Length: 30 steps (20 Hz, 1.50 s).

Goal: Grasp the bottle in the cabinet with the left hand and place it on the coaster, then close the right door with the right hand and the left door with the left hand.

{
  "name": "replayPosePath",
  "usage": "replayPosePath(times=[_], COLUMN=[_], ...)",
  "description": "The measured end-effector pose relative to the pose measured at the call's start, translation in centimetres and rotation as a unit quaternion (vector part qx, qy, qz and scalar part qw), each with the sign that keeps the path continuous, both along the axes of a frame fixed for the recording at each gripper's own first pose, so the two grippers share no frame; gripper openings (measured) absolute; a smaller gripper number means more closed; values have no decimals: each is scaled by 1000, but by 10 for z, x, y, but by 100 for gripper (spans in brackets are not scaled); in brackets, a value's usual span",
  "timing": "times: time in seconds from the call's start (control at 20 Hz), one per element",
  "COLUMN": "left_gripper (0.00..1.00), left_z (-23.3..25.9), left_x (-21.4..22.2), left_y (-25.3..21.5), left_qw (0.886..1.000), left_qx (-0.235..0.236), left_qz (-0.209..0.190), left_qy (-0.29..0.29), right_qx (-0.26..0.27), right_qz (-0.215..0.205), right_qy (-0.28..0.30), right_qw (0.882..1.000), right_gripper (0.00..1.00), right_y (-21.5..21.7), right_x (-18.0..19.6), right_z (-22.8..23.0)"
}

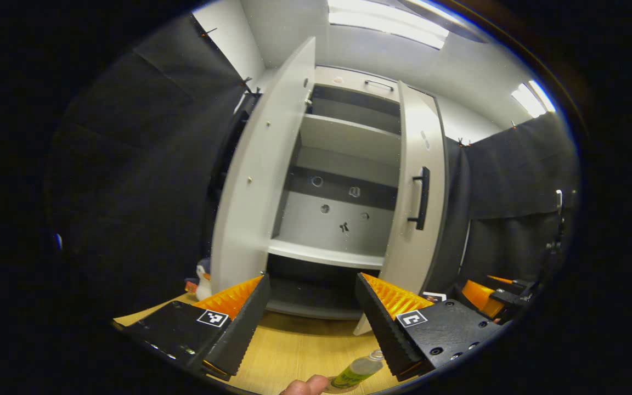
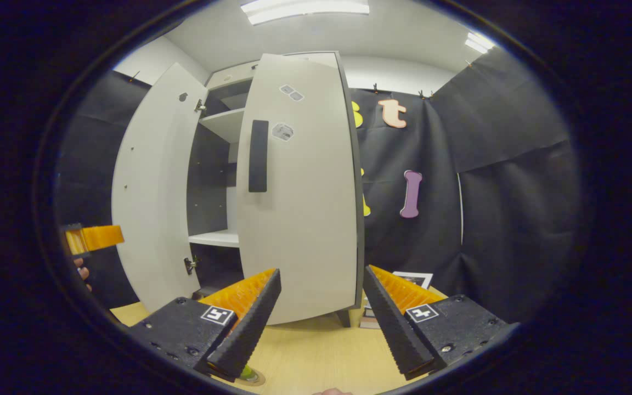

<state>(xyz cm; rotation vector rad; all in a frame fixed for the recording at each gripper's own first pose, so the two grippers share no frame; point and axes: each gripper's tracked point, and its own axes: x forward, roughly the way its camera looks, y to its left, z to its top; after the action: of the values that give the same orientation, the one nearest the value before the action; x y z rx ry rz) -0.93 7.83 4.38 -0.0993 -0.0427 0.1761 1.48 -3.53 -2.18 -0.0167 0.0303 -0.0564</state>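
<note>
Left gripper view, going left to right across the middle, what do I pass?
Open left door → shelves inside the cabinet → right door with its black handle → the other claw, low at the right edge.

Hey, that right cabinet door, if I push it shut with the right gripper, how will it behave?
The right door looks like a rigid flat panel, so it should swing, not flex. Its face looks smooth, so the fingers might slide sideways. It stands nearly closed, so a light push probably suffices.
</note>
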Motion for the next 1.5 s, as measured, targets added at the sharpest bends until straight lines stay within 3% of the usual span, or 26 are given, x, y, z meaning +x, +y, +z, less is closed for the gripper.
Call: replayPosePath(times=[0.05, 0.1, 0.15, 0.3, 0.45, 0.5, 0.7, 0.75, 0.9, 0.95, 1.0, 1.05, 1.1, 1.3, 1.35, 1.4, 1.5], left_gripper=[100, 99, 95, 95, 99, 95, 95, 94, 100, 99, 92, 99, 92, 93, 92, 99, 99], left_z=[16, 29, 42, 75, 81, 84, 82, 82, 79, 79, 81, 81, 81, 77, 74, 72, 67], left_x=[-5, -10, -13, -3, 27, 34, 50, 51, 48, 48, 49, 52, 58, 74, 79, 84, 94], left_y=[24, 49, 76, 135, 164, 172, 190, 191, 186, 181, 174, 165, 153, 107, 97, 88, 67], left_qw=[999, 998, 995, 985, 983, 982, 977, 975, 977, 977, 978, 980, 982, 989, 990, 992, 995], left_qx=[8, 20, 36, 83, 97, 100, 117, 120, 118, 125, 132, 138, 136, 121, 115, 106, 91], left_qz=[28, 59, 88, 140, 152, 155, 174, 182, 174, 167, 157, 143, 128, 82, 68, 52, 8], left_qy=[-13, -20, -30, -53, -36, -40, -36, -38, -39, -36, -35, -33, -34, -37, -38, -37, -37], right_qx=[1, 2, 3, 17, 22, 22, 27, 27, 28, 29, 30, 31, 32, 42, 40, 39, 38], right_qz=[2, 4, 3, 12, 17, 13, -4, -11, -17, -16, -15, -14, -13, -12, -16, -19, -21], right_qy=[6, 13, 21, 21, 19, 18, 13, 8, -1, -3, -3, -2, -3, -8, -8, -6, -6], right_qw=[1000, 1000, 1000, 1000, 999, 1000, 1000, 1000, 999, 999, 999, 999, 999, 999, 999, 999, 999], right_gripper=[99, 94, 99, 99, 94, 99, 99, 94, 99, 99, 99, 99, 99, 94, 95, 99, 99], right_y=[1, 2, 1, 6, 4, 0, -15, -20, -28, -29, -30, -31, -31, -32, -36, -39, -43], right_x=[0, 1, 1, -2, -8, -8, -10, -10, -10, -10, -10, -9, -8, -12, -15, -18, -22], right_z=[-4, -7, -10, -11, -10, -9, -3, 0, 6, 7, 7, 6, 7, 11, 12, 12, 13])
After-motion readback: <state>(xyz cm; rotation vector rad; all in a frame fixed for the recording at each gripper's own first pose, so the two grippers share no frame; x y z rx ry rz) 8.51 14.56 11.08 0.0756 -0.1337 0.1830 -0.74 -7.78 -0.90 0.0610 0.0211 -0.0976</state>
